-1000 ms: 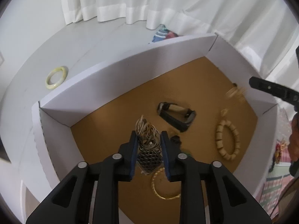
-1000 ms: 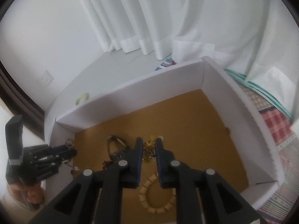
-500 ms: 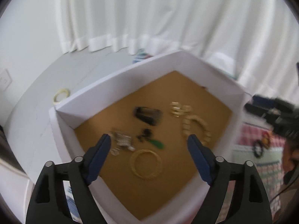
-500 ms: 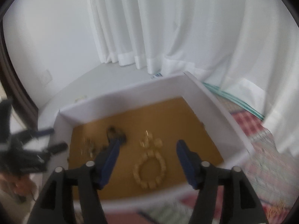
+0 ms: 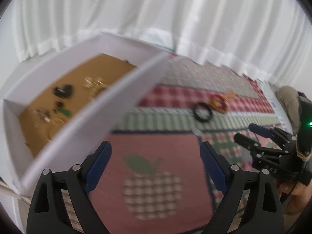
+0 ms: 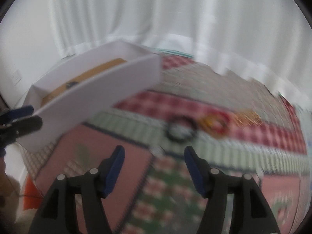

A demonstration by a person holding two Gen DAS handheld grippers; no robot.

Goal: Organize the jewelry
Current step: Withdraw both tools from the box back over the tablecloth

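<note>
White card box (image 5: 124,105) with a brown floor sits to my left in both wrist views; its near wall cuts diagonally across the frame and hides part of the floor. Jewelry inside reads only as blurred dark and gold shapes (image 5: 62,90). Left gripper (image 5: 156,156): fingers spread wide, nothing between them, hovering over a patchwork cloth (image 5: 152,177) with an apple print. Right gripper (image 6: 154,156): fingers likewise wide apart and empty. Beyond the right gripper on the cloth lie a black ring (image 6: 180,129), touching or just beside it a red-and-yellow bangle (image 6: 213,124), then an orange piece (image 6: 246,118), too blurred to identify. White curtain (image 5: 175,9) backs everything. Both frames motion-smeared.
</note>
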